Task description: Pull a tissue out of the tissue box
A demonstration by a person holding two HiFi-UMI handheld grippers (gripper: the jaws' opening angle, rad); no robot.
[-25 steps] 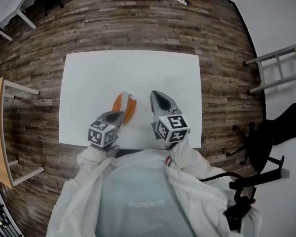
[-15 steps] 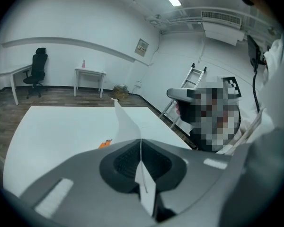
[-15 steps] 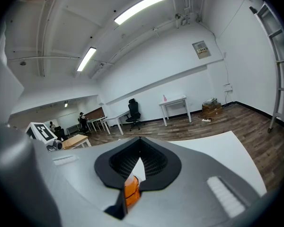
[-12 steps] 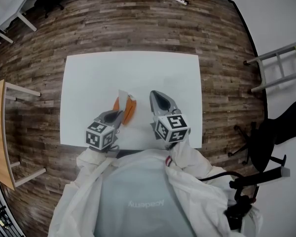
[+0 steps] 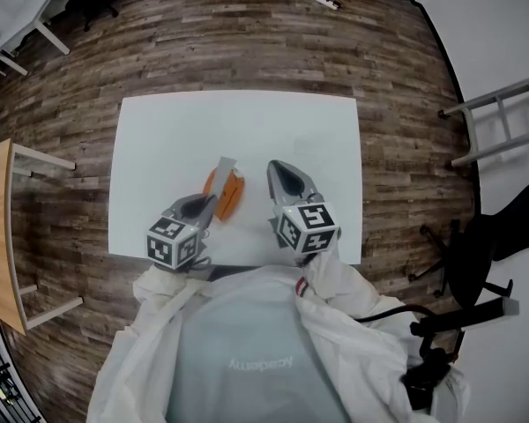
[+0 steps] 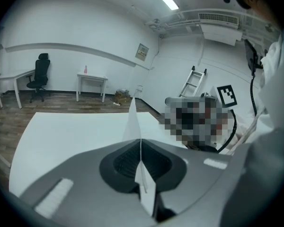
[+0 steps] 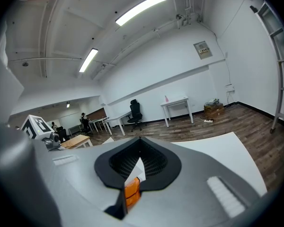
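Left gripper view: left gripper pinches tissue.

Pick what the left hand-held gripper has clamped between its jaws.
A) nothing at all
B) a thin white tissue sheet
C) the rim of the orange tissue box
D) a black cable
B: in the left gripper view, the left hand-held gripper has its jaws closed together on the thin white tissue sheet, which stands up past their tips.

An office: white desks, swivel chair, ceiling strip lights.
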